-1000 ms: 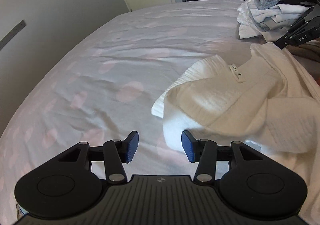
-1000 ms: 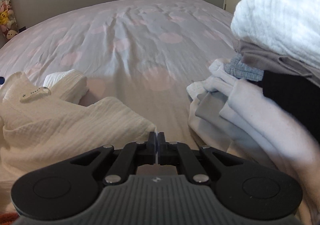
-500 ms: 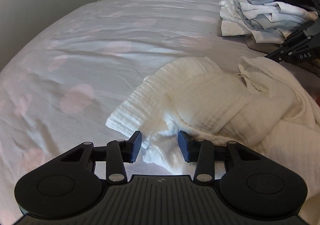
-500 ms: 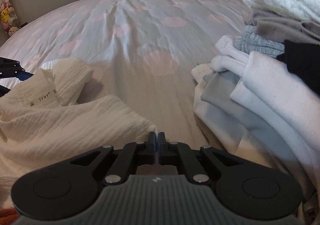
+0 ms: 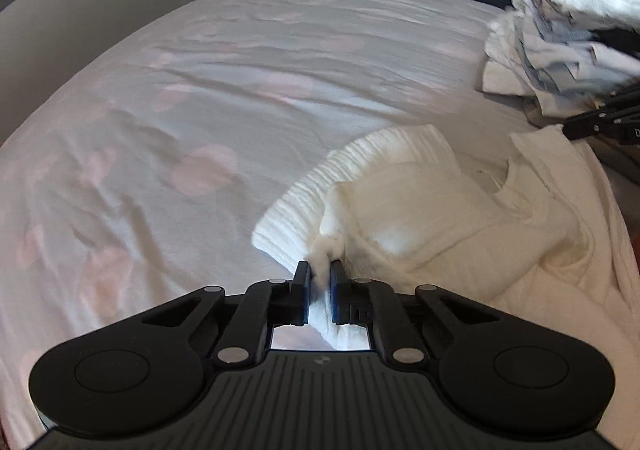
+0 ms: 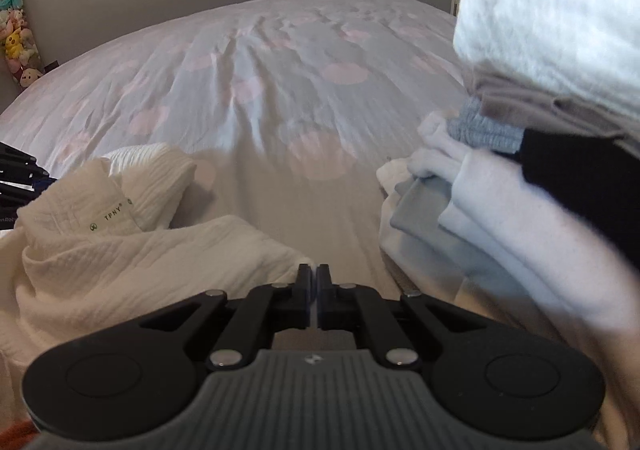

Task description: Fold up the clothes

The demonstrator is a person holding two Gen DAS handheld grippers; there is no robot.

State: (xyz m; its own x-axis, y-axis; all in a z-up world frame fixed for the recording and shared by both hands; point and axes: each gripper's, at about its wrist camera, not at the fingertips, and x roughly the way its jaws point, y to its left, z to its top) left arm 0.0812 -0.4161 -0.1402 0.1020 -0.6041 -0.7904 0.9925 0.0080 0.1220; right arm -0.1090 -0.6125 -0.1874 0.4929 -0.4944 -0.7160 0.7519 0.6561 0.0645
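Your left wrist view alone shows the dark doorway beyond the wide bed sheet with pale pink dots (image 5: 240, 90) and the tall stack of folded clothes (image 5: 560, 38) far off to your gripper's upper right. Your right wrist view shows that same stack (image 6: 520, 170) close on its right side, plus a column of plush toys (image 6: 16, 30) at the far left wall.

The crumpled cream waffle-knit top (image 5: 440, 218) lies just ahead and to the right of your left gripper (image 5: 320, 278), with its ribbed cuff (image 5: 304, 218) directly in front of the fingertips. From your right gripper (image 6: 314, 274), the top (image 6: 140, 258) spreads to the left, its neck label (image 6: 114, 216) facing up.

Your left gripper's jaws have just been closing and now pinch a fold of the cream fabric at the cuff; a second ago they stood wide, with the fabric off to their right. Your right gripper's jaws are pressed together at the top's edge; whether cloth is caught between them you cannot tell.
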